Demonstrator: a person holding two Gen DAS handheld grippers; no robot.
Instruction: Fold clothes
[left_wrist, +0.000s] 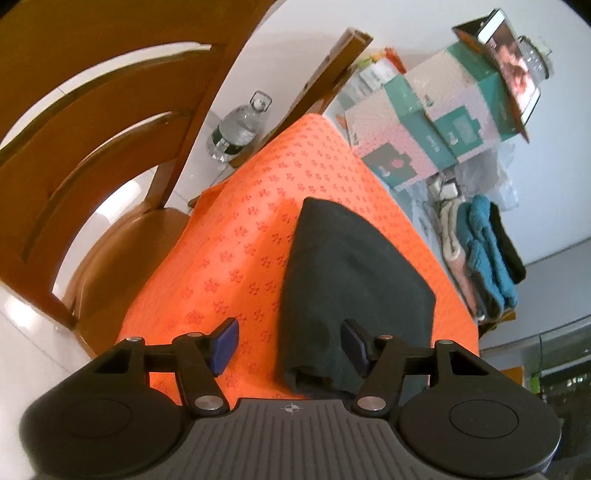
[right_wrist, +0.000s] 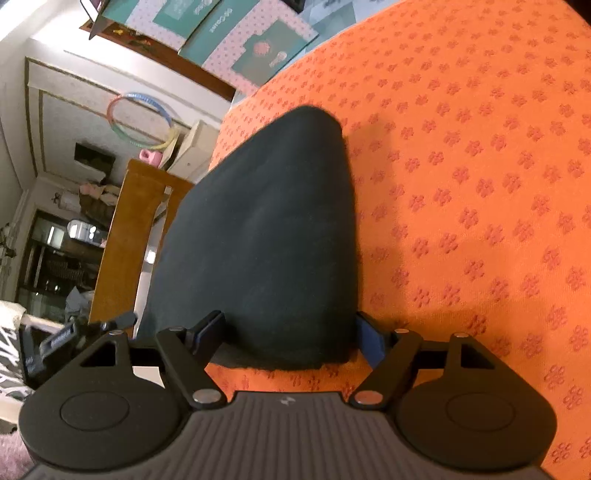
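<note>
A folded dark garment (left_wrist: 354, 280) lies on the orange patterned cloth (left_wrist: 229, 251) – both grippers sit at its near edge. The left gripper (left_wrist: 290, 347) has its fingers apart, and the right gripper (right_wrist: 290, 341) is spread wide, one finger on each side of the near end – neither is clamped

My left claw (left_wrist: 290, 345) sits at the near edge of the folded garment (left_wrist: 354, 273), which lies on the table cloth (left_wrist: 236, 229) covering the table. My right claw (right_wrist: 290, 339) has the same garment's (right_wrist: 266, 229) near edge between its fingers. Left of the table stands a chair (left_wrist: 92, 155), a water bottle (left_wrist: 238, 129) behind it. Boxes (left_wrist: 424, 122) sit at the table's far end, a stack of folded clothes (left_wrist: 480, 251) to the garment's right.
</note>
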